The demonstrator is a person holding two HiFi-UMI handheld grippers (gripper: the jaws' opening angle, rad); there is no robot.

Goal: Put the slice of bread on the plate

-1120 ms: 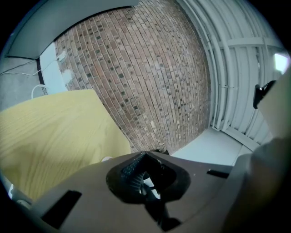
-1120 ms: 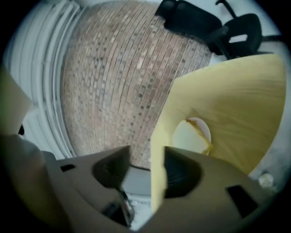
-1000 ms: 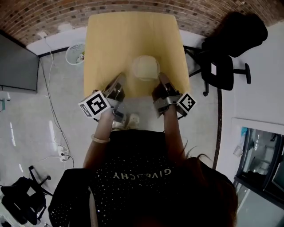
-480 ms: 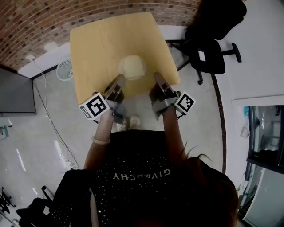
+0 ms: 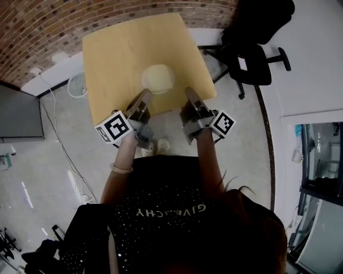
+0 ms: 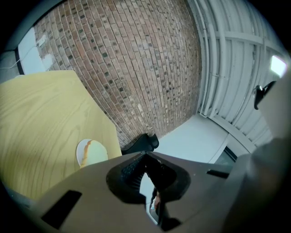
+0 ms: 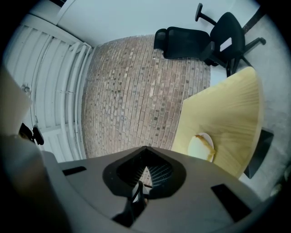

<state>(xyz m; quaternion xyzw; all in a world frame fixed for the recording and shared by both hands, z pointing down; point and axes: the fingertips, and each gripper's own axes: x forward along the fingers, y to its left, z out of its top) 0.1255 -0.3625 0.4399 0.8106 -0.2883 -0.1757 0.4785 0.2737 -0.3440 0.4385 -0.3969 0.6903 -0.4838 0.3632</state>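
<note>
A pale slice of bread (image 5: 157, 78) with a brown crust lies on a small white plate (image 5: 158, 90) near the front edge of the wooden table (image 5: 118, 53). In the head view, my left gripper (image 5: 145, 93) hovers just to the plate's near left, and my right gripper (image 5: 188, 91) to its near right. Both are shut with nothing between the jaws and touch neither plate nor bread. The left gripper view shows the plate (image 6: 80, 152) with the bread (image 6: 94, 154) below and left of the jaws. In the right gripper view the bread (image 7: 198, 147) lies on the plate (image 7: 208, 137) to the right.
A brick wall (image 5: 107, 16) runs behind the table. A black office chair (image 5: 257, 48) stands at its right. On the floor at the left are a white round basket (image 5: 77, 84), cables and a dark panel (image 5: 19, 112). The person's shoes show under the table's front edge.
The head view has swung, so table and plate sit further left in the picture. Both grippers stay shut and empty beside the plate, and the bread has not moved on it.
</note>
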